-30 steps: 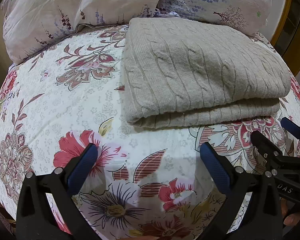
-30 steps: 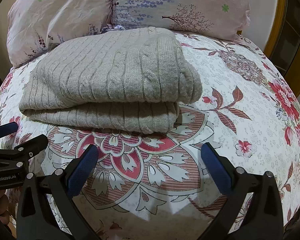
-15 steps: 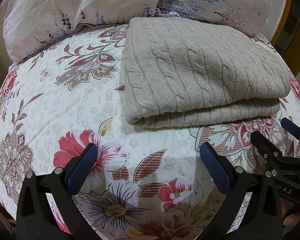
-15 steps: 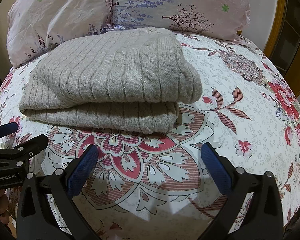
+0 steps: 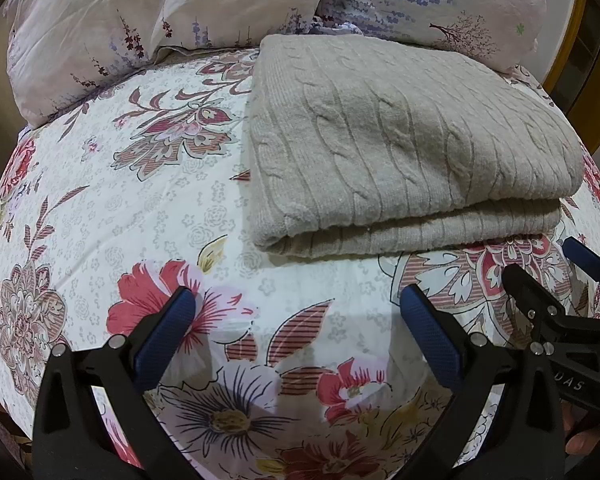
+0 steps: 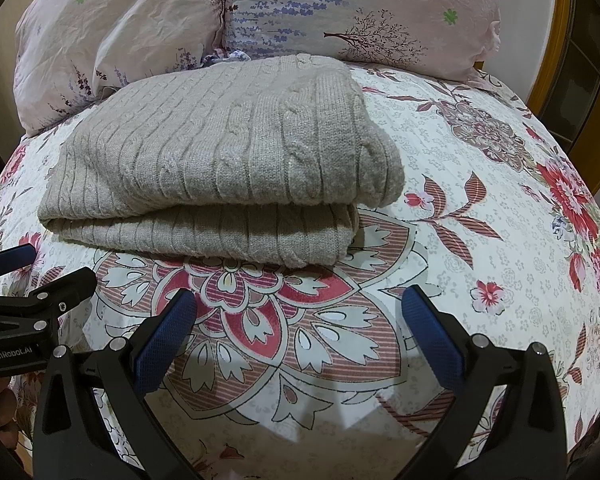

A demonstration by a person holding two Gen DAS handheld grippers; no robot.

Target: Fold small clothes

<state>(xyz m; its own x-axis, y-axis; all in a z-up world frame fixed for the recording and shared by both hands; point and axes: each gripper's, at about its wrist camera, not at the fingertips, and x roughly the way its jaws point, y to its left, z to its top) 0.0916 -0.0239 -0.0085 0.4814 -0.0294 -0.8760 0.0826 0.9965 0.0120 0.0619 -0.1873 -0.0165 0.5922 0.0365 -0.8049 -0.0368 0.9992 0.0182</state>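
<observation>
A beige cable-knit sweater (image 5: 404, 148) lies folded in a thick rectangle on the floral bedspread (image 5: 140, 208); it also shows in the right wrist view (image 6: 228, 164). My left gripper (image 5: 300, 316) is open and empty, hovering over the bedspread just in front of the sweater's left near corner. My right gripper (image 6: 300, 316) is open and empty, in front of the sweater's right near corner. Each gripper shows at the edge of the other's view: the right one (image 5: 548, 272) and the left one (image 6: 44, 268).
Two pale floral pillows (image 5: 160, 24) (image 6: 364, 8) lie behind the sweater at the head of the bed. A wooden bed frame or door edge (image 6: 560, 40) stands at the far right. Bare bedspread (image 6: 500, 200) stretches to the sweater's right and to its left.
</observation>
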